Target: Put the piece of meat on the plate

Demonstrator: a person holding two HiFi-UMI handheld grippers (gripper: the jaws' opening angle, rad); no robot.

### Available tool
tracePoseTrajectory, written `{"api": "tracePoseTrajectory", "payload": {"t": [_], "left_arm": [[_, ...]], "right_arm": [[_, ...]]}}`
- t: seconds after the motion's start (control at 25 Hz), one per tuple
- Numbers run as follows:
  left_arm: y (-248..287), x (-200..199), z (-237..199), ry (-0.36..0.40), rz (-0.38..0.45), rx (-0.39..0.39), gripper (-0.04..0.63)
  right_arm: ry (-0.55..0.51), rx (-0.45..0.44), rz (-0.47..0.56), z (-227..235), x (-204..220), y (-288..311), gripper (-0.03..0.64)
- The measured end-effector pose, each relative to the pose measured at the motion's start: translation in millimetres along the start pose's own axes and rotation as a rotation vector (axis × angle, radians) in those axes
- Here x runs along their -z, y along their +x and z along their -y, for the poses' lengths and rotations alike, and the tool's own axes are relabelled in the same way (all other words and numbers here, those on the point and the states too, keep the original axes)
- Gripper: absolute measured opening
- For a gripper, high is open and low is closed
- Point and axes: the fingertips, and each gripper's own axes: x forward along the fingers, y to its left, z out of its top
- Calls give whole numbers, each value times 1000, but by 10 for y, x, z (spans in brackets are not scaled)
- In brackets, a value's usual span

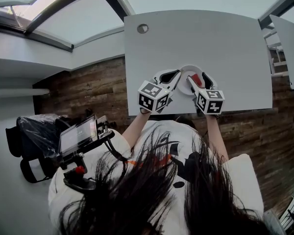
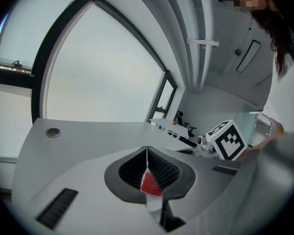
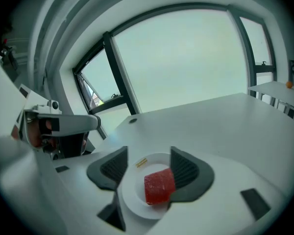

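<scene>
Fingers (image 1: 191, 85) of the right gripper (image 1: 198, 82) straddle the piece of meat (image 1: 197, 78) on the plate (image 1: 187, 70) in the head view. Left gripper view: the left gripper (image 2: 147, 153) is pinched shut. Right gripper view: jaws spread, one pad touching the meat, so lifting straight off should avoid dragging it.

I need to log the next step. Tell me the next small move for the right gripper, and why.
Probably draw the right gripper back, clear of the round white plate. Its jaws stand apart, and the red cube of meat already lies on the plate, close against one pad.
</scene>
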Motion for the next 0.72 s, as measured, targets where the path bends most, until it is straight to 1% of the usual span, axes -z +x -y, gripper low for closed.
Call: {"api": "tracePoseTrajectory", "payload": {"t": [0.04, 0.08, 0.16, 0.2, 0.24, 0.28, 0.4, 0.52, 0.72], "left_arm": [[-1, -14, 11, 1, 1, 1, 6], [0, -26, 22, 2, 1, 3, 6], [-4, -43, 43, 6, 0, 5, 6], [-10, -46, 53, 8, -1, 5, 6], [-19, -48, 61, 11, -1, 6, 6], [-30, -49, 67, 14, -1, 6, 6], [-60, -93, 41, 19, 7, -8, 6], [-86, -199, -60, 14, 32, -44, 6], [-132, -232, -112, -16, 46, -79, 6]], "right_arm": [[10, -2, 23, -21, -63, -36, 224], [20, -5, 43, -42, -124, -70, 207], [39, -15, 79, -90, -233, -136, 200], [46, -17, 100, -115, -284, -171, 138], [55, -19, 120, -140, -332, -207, 97], [65, -23, 138, -169, -375, -239, 79], [90, -54, 170, -269, -517, -278, 72], [83, -96, 183, -382, -689, -223, 72], [87, -127, 158, -509, -733, -197, 72]]}}
